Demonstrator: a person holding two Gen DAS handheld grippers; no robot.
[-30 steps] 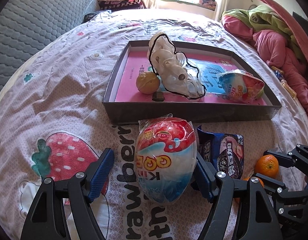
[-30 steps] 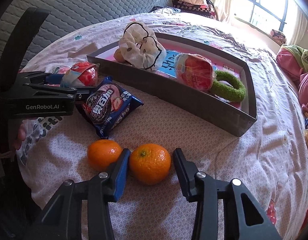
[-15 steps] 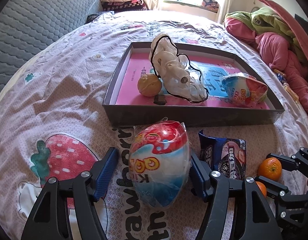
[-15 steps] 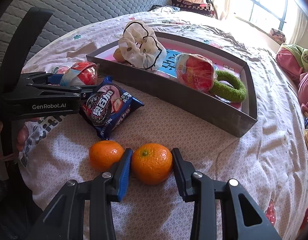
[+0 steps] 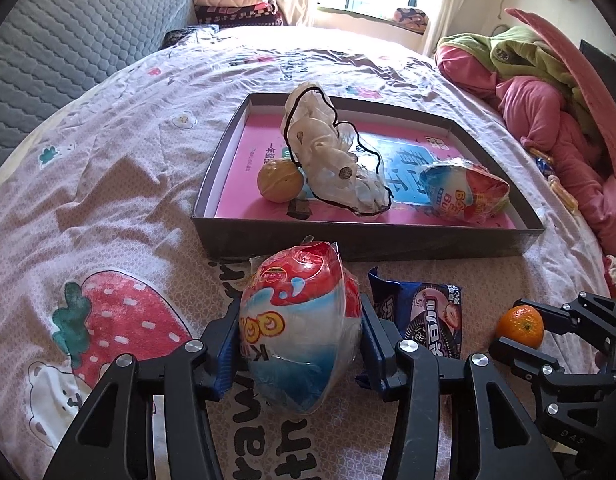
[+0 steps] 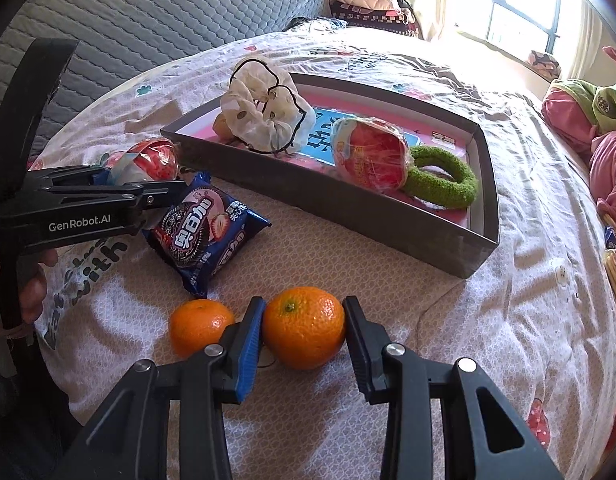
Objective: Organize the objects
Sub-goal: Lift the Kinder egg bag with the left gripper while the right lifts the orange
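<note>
A red, white and blue egg-shaped snack pack [image 5: 296,328] lies on the bedsheet in front of a dark grey tray [image 5: 348,240]. My left gripper [image 5: 298,316] is closing on it, and both blue pads touch its sides. In the right wrist view, my right gripper [image 6: 303,304] is shut on a mandarin [image 6: 304,328]. A second mandarin [image 6: 200,326] sits just left of its left finger. A blue cookie packet [image 6: 204,232] lies between the two grippers. The left gripper [image 6: 176,188] shows at that view's left edge.
The tray [image 6: 348,204] holds a white scrunchie [image 5: 328,152], a yellow ball [image 5: 279,180], another egg pack [image 5: 464,190] and a green ring [image 6: 444,180]. Pink and green clothes [image 5: 548,100] are heaped at the right. A grey quilted headboard [image 5: 68,32] stands at the back left.
The left gripper's jaws have drawn in from wide apart until both pads touch the egg pack. The right gripper still grips the mandarin in the same place.
</note>
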